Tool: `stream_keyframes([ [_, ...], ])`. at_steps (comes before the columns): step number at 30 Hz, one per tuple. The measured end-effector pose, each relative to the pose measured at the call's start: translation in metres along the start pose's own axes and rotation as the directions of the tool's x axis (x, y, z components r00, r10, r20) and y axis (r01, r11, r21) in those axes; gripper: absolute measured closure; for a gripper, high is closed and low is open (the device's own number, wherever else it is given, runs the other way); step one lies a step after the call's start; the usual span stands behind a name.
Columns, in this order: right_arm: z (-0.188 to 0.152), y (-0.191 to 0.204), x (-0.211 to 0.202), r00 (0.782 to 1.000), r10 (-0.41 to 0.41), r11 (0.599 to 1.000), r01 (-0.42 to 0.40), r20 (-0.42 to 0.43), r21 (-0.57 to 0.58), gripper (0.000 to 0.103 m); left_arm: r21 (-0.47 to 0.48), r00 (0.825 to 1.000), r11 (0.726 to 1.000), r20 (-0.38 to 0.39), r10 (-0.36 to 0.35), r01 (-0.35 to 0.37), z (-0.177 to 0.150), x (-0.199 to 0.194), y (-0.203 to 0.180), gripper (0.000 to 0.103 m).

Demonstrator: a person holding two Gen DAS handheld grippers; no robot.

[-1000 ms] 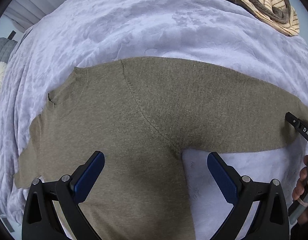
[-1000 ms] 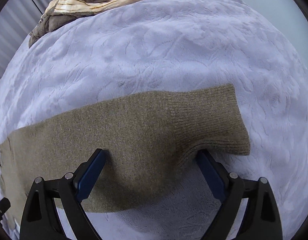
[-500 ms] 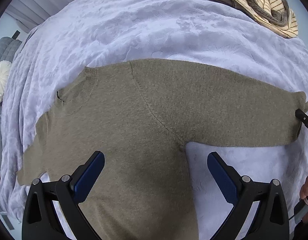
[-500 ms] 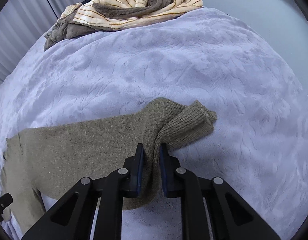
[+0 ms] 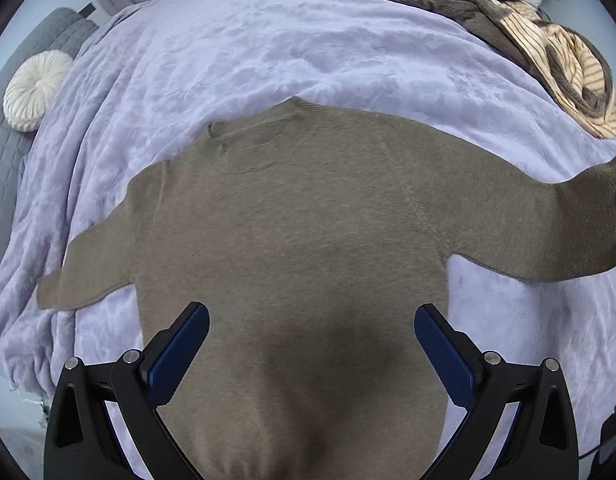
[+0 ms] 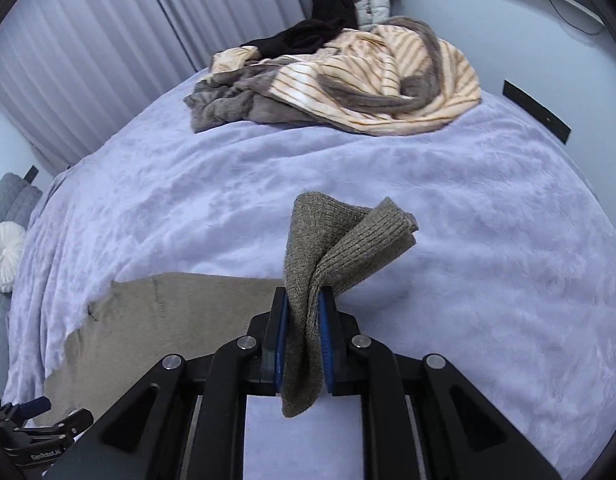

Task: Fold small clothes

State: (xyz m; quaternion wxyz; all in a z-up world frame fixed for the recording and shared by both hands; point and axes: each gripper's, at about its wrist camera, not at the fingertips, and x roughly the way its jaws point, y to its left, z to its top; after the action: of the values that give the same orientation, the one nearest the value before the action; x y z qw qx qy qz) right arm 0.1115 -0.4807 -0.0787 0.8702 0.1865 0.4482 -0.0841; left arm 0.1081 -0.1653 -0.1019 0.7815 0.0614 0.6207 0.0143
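An olive-brown knit sweater (image 5: 300, 232) lies flat on the lavender bedspread (image 5: 268, 40), collar at the far side and both sleeves spread out. My left gripper (image 5: 311, 332) is open above the sweater's lower body, holding nothing. My right gripper (image 6: 302, 308) is shut on the ribbed cuff of the sweater's right sleeve (image 6: 339, 232) and holds it lifted off the bed. The sweater's body (image 6: 156, 312) shows flat at the lower left of the right wrist view, where the left gripper (image 6: 36, 432) also shows.
A heap of clothes with a striped cream garment (image 6: 347, 76) and grey fleece lies at the far side of the bed; it also shows in the left wrist view (image 5: 563, 60). A round white cushion (image 5: 36, 88) sits on a grey seat at the left. Curtains (image 6: 88, 60) hang behind.
My right gripper closed on the sleeve cuff and raised it off the bed. The left gripper moved left over the sweater's body and stayed open.
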Motion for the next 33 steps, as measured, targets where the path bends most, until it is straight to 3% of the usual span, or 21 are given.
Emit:
stream_keyframes([
  [6, -0.016, 0.125, -0.005, 1.000, 0.009, 0.986, -0.010, -0.004, -0.168, 0.087, -0.076, 0.999, 0.996, -0.016, -0.049, 0.048, -0.028, 0.009, 0.079, 0.000],
  [14, -0.095, 0.304, 0.053, 0.997, -0.036, 0.920, 0.009, -0.061, -0.391, 0.087, -0.160, 0.994, 0.982, -0.030, -0.107, 0.101, -0.063, 0.033, 0.184, 0.000],
  [19, -0.151, 0.377, 0.116, 0.989, -0.096, 0.867, 0.026, -0.115, -0.498, 0.087, -0.222, 0.992, 0.971, -0.071, -0.107, 0.088, -0.084, 0.059, 0.244, 0.000],
  [23, -0.188, 0.409, 0.155, 0.976, -0.177, 0.813, 0.071, -0.129, -0.577, 0.086, -0.266, 0.990, 0.961, -0.103, -0.100, 0.070, -0.096, 0.074, 0.284, 0.000],
  [25, -0.203, 0.418, 0.166, 0.969, -0.180, 0.794, 0.040, -0.171, -0.606, 0.079, -0.280, 0.989, 0.957, -0.102, -0.109, 0.077, -0.100, 0.076, 0.296, 0.000],
  [27, -0.219, 0.432, 0.166, 0.965, -0.167, 0.757, -0.007, -0.204, -0.653, 0.045, -0.296, 0.987, 0.951, -0.100, -0.127, 0.093, -0.102, 0.079, 0.306, 0.000],
  [28, -0.227, 0.440, 0.159, 0.969, -0.147, 0.728, -0.031, -0.200, -0.685, 0.038, -0.305, 0.985, 0.947, -0.101, -0.141, 0.104, -0.103, 0.080, 0.310, 0.000],
  [31, -0.232, 0.455, 0.130, 0.977, -0.069, 0.679, -0.101, -0.201, -0.727, 0.036, -0.325, 0.979, 0.937, -0.108, -0.170, 0.127, -0.106, 0.084, 0.315, 0.000],
  [33, -0.218, 0.448, 0.111, 0.983, -0.027, 0.709, -0.109, -0.181, -0.697, 0.035, -0.324, 0.979, 0.937, -0.110, -0.174, 0.130, -0.105, 0.088, 0.317, 0.000],
])
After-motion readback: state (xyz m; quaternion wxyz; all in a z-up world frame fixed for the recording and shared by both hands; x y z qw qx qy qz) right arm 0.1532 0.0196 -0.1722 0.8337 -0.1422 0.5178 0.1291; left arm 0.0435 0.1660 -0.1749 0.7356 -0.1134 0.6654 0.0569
